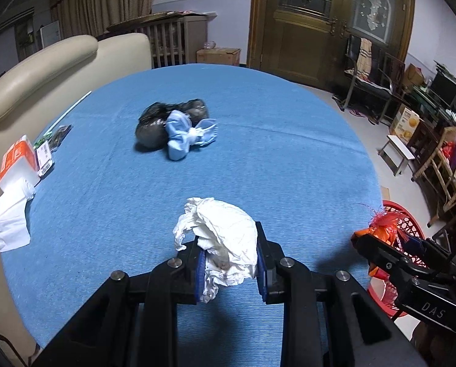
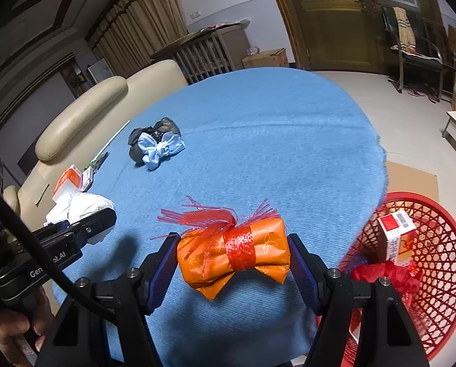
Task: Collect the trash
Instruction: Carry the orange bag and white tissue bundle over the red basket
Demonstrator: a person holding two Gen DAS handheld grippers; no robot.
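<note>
My left gripper (image 1: 229,263) is shut on a crumpled white tissue wad (image 1: 225,235), held above the blue tablecloth (image 1: 258,140). My right gripper (image 2: 234,263) is shut on an orange wrapper bundle (image 2: 258,253) tied with red mesh, its pads pressing both ends. That bundle (image 1: 381,229) and the right gripper show at the right edge of the left wrist view. A red lattice basket (image 2: 436,263) stands on the floor to the right of the table, with a small carton (image 2: 396,235) and red scrap inside. A black bag with a blue cloth (image 1: 176,125) lies farther out on the table.
An orange-and-white tissue pack (image 1: 15,162), loose white tissues (image 1: 9,220), a small packet (image 1: 46,153) and a straw (image 1: 72,108) lie at the table's left edge by a beige sofa (image 1: 44,70). A person's hand (image 2: 10,330) holds the left gripper. Chairs, boxes and a stool stand at right.
</note>
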